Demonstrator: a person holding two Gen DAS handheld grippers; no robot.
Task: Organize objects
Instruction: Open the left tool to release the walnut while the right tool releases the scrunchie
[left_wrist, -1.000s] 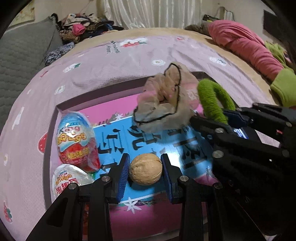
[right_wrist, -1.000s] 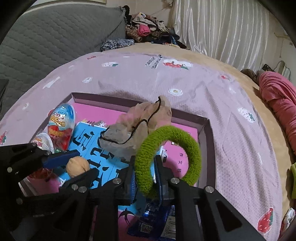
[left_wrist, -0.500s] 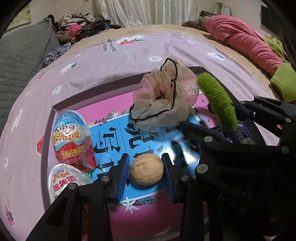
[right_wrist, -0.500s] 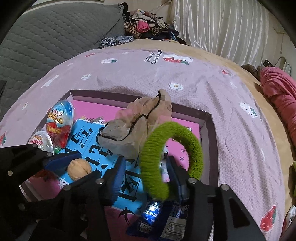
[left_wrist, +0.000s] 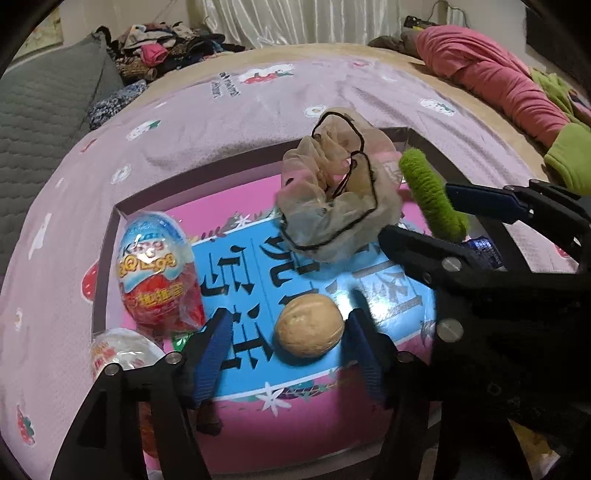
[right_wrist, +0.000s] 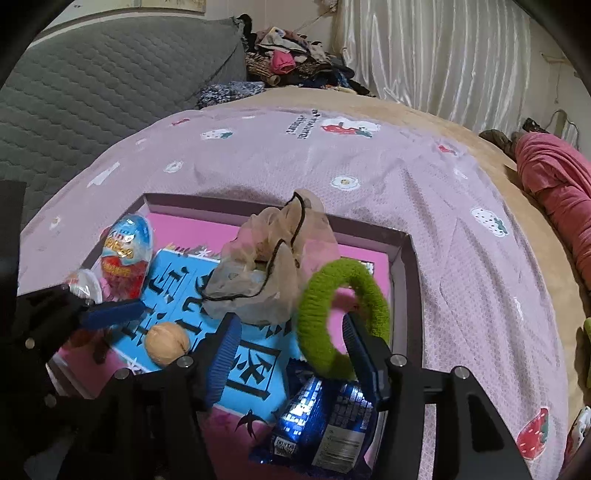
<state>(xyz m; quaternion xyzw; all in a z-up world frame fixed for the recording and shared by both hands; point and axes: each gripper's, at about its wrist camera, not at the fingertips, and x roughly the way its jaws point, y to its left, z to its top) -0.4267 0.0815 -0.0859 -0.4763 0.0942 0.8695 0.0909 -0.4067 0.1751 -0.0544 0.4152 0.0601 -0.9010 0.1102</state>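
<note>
A shallow box (left_wrist: 110, 240) with a pink and blue printed floor lies on the bed. A walnut (left_wrist: 309, 329) rests on its floor between the open fingers of my left gripper (left_wrist: 288, 347), close to the right finger; it also shows in the right wrist view (right_wrist: 167, 343). A green fuzzy hair ring (right_wrist: 341, 317) stands tilted between the open fingers of my right gripper (right_wrist: 290, 350), and shows in the left wrist view (left_wrist: 430, 192). A beige scrunchie (left_wrist: 340, 206) sits behind. Two wrapped toy eggs (left_wrist: 159, 273) lie at the left.
A blue snack packet (right_wrist: 325, 424) lies in the box under my right gripper. The box sits on a lilac printed blanket (right_wrist: 369, 166). A grey quilted cushion (right_wrist: 92, 92), a clothes pile (right_wrist: 291, 59) and a pink garment (left_wrist: 491, 81) lie around the bed.
Both grippers have opened. The left let go of the walnut, which now rests on the box floor. The right released the green ring, which leans between its fingers.
</note>
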